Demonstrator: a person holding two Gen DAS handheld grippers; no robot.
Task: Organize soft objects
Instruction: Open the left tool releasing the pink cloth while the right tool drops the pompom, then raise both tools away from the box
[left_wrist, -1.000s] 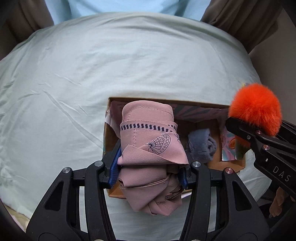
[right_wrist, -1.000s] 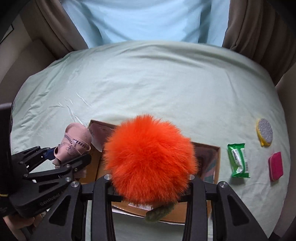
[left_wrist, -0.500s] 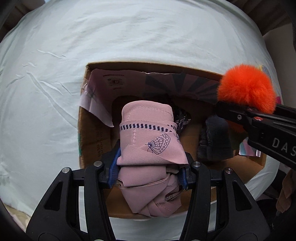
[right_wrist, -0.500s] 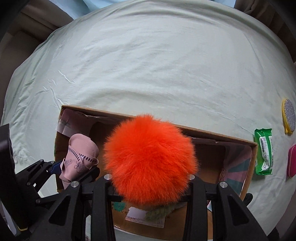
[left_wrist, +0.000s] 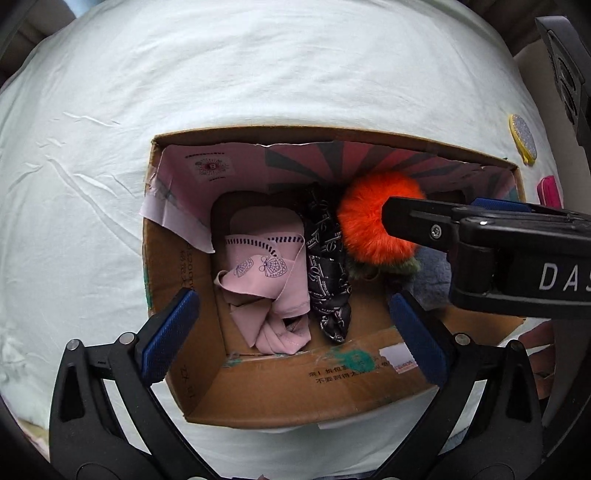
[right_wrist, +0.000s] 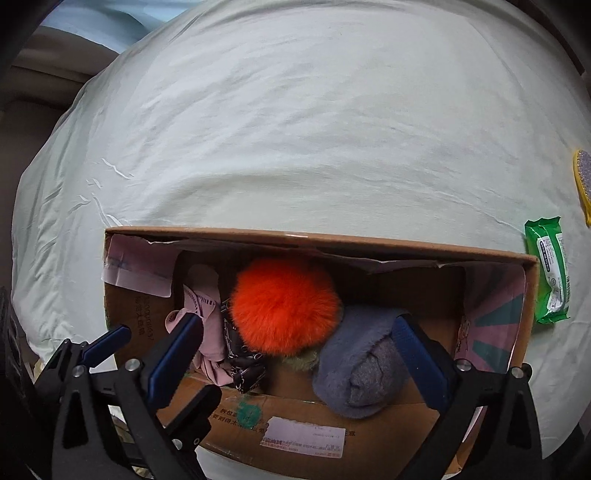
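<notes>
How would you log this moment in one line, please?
left claw: open | right claw: open | pink cloth, orange pompom: in cardboard box

Left hand-held gripper (left_wrist: 291, 332): black frame, blue pads (left_wrist: 170, 336), silver screws; right one (right_wrist: 299, 356) alike, white "DAS" lettering.

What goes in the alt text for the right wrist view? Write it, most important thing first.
The open right gripper hangs over a cardboard box on a pale sheet, with an orange pompom, grey knit roll, pink cloth and black patterned cloth inside. A green packet lies right of the box.
</notes>
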